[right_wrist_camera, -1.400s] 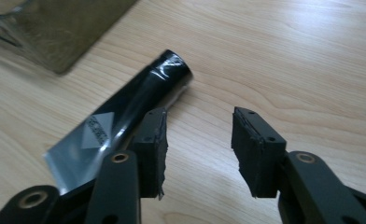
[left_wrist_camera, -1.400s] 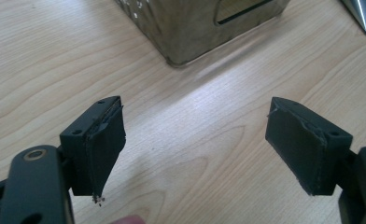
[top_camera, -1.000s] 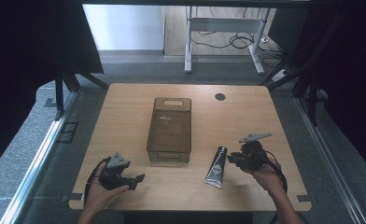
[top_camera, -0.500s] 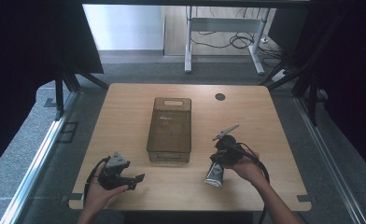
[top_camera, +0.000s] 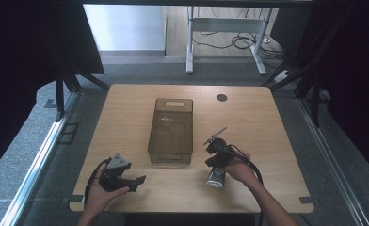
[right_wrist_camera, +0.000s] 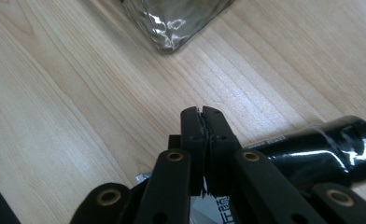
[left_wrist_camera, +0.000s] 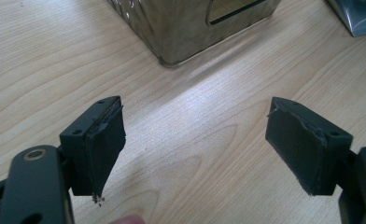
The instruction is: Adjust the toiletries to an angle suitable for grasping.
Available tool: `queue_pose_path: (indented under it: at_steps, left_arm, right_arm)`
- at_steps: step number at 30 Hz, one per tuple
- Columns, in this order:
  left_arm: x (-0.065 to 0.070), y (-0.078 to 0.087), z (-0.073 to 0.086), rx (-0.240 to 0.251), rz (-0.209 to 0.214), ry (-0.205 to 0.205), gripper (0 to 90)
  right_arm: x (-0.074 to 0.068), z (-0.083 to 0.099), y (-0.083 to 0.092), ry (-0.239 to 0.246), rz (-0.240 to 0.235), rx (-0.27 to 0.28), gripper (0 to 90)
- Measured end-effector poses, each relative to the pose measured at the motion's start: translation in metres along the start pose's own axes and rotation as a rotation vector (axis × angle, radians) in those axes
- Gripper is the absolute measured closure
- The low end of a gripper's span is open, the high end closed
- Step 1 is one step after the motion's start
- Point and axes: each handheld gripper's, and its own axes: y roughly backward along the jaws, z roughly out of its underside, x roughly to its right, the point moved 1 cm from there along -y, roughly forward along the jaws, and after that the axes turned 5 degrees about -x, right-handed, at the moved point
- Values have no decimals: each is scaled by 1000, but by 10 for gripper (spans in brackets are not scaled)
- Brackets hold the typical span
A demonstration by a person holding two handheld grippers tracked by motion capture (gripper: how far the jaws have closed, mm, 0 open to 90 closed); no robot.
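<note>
A black tube with a silver crimped end [top_camera: 216, 178] lies on the wooden table [top_camera: 267, 141], right of a brown see-through bin [top_camera: 171, 129]. My right gripper [top_camera: 212, 161] hovers just over the tube, pointing toward the bin's near corner [right_wrist_camera: 172, 18]. Its jaws have just been closing and now stand shut, pad against pad [right_wrist_camera: 203, 140], with nothing between them; the tube's black body [right_wrist_camera: 312, 149] lies beside and under them. My left gripper [top_camera: 138, 182] rests at the front left, open [left_wrist_camera: 195, 144], with bare wood between its pads and the bin [left_wrist_camera: 190, 23] ahead.
A dark round cable hole [top_camera: 221, 98] sits near the table's far edge. The tube's silver end [left_wrist_camera: 358, 18] shows beyond the left gripper. Grey floor, metal rails and a desk frame [top_camera: 220, 28] surround the table.
My right hand has moved left from the table's right side to over the tube. The left hand has stayed where it was.
</note>
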Motion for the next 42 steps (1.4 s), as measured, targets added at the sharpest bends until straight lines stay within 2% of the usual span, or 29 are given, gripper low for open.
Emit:
queue_pose_path:
  at_steps: [14,27,42]
  left_arm:
    - [1,-2,0,-13,1,-2,201]
    - [2,-3,0,-15,3,-8,201]
    - [3,-3,0,-14,3,-9,201]
  right_arm:
    - [5,0,-20,-2,7,-36,895]
    - [7,5,-28,-16,-1,-49,896]
    - [9,14,-27,-29,-21,-42,897]
